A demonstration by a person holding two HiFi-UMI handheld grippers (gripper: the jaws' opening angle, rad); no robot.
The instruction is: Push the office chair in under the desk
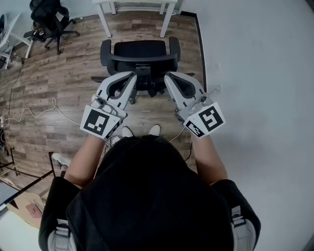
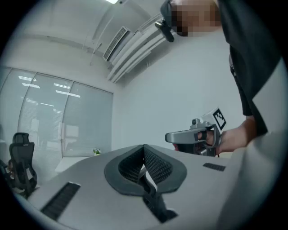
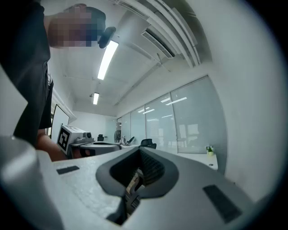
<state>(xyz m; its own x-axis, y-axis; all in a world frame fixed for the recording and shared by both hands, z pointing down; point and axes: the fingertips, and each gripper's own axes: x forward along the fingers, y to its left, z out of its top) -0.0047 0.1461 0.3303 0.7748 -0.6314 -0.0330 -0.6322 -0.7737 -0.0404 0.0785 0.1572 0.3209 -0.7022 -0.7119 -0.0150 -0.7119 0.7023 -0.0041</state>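
Standing behind the chair (image 1: 140,50), the person holds the left gripper (image 1: 129,81) and right gripper (image 1: 170,80) by its backrest, both jaws clenched on nothing. With the chair just short of the desk (image 1: 135,4), the push seems not yet begun; next, both tips likely brace against the backrest and drive forward.

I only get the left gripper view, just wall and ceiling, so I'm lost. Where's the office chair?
Observer: The office chair stands straight ahead of the left gripper and right gripper, its back toward the person.
Operator: Already under the desk?
Observer: No; the white desk is beyond it, and the seat stops short of the desk's legs.
Operator: Anything on the floor?
Observer: A white cable trails left of the chair, apart from it.
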